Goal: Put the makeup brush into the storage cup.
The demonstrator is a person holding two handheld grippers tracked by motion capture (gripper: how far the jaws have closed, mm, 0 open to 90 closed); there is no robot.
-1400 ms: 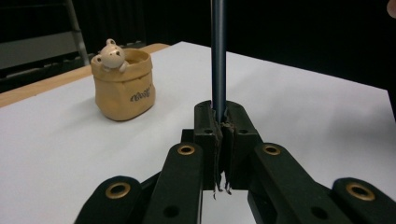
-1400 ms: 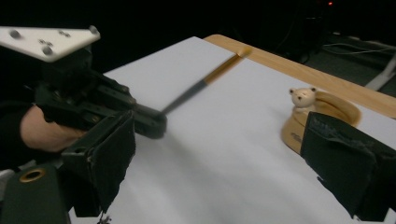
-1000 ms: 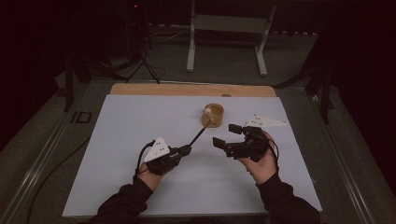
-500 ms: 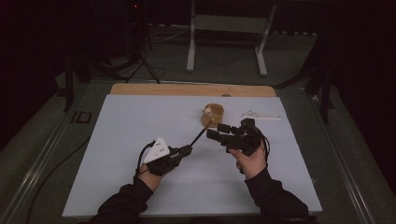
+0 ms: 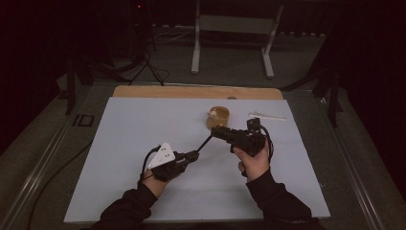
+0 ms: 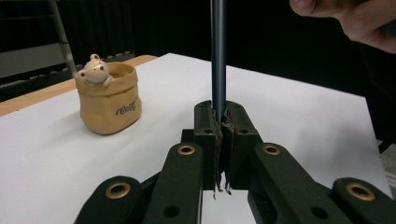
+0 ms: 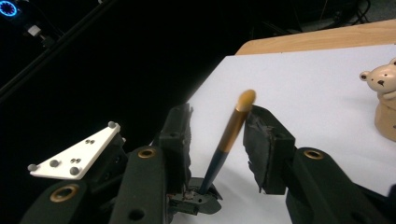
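My left gripper [image 5: 194, 155] [image 6: 222, 123] is shut on the dark handle end of a brush [image 5: 203, 143] [image 6: 218, 56], which points up and away toward the right hand. The brush [image 7: 229, 133] has a gold ferrule and a tan tip. The tip end stands between the jaws of my right gripper [image 5: 215, 130] [image 7: 219, 126]. Those jaws have just been closing; a gap still shows on the left side of the brush, and the right pad [image 7: 268, 140] is close beside the tip. A tan pot with a small bear figure [image 5: 218, 116] [image 6: 108, 100] stands just behind the grippers.
A white sheet [image 5: 143, 124] covers the table, with a wooden strip [image 5: 191, 92] along its far edge. A small white flat object [image 5: 267, 116] lies to the right of the pot. A metal stand [image 5: 230, 28] and cables are on the dark floor beyond.
The right gripper has moved left to the brush's free end and its jaws have narrowed around the tip. The left gripper has stayed put with the brush.
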